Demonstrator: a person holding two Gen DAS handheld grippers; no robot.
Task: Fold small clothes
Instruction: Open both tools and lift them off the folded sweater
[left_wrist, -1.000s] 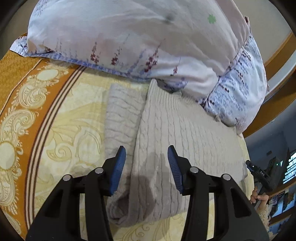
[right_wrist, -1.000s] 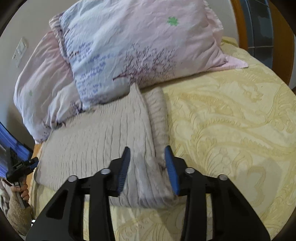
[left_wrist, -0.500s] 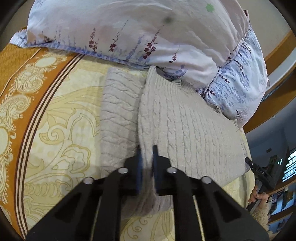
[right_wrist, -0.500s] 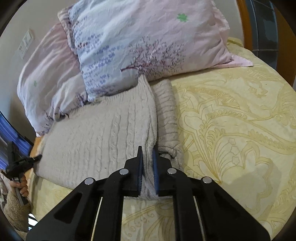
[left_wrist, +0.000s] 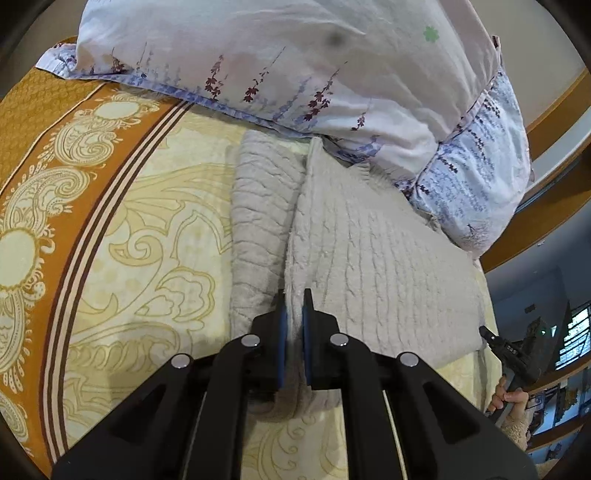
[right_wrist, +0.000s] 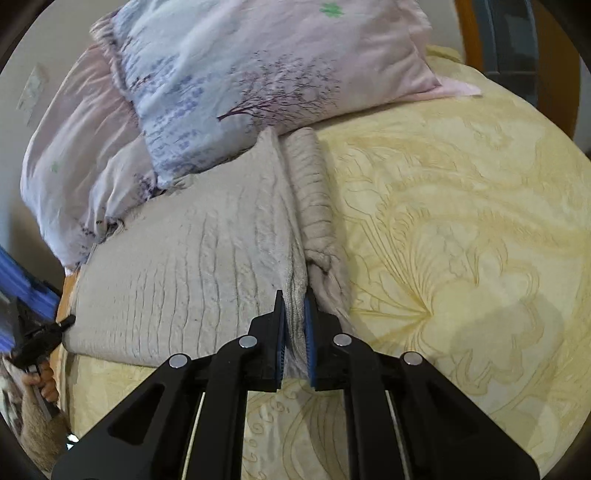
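A beige cable-knit sweater (left_wrist: 369, 258) is spread on a bed covered by a yellow patterned bedspread (left_wrist: 147, 236), its far edge pressed against two floral pillows (left_wrist: 295, 66) at the head. In the left wrist view a sleeve (left_wrist: 262, 221) is seen folded alongside the body at the sweater's left edge, with open bedspread and an orange border band (left_wrist: 48, 155) beyond it. In the right wrist view the other sleeve (right_wrist: 314, 192) lies along the right edge, and a wide stretch of bare bedspread (right_wrist: 461, 240) extends past it.

The left gripper (left_wrist: 293, 321) is held low and pointed toward the pillows, its jaws closed narrowly on the near left edge of the sweater. The right gripper (right_wrist: 295, 317) is posed the same way at the near right edge, knit fabric pinched between its blue pads (right_wrist: 309, 332). (The hand holding the opposite gripper is glimpsed at the margin of each view.)

A second ago both sets of jaws were spread wide over the hem; half a second ago they had already closed on it.
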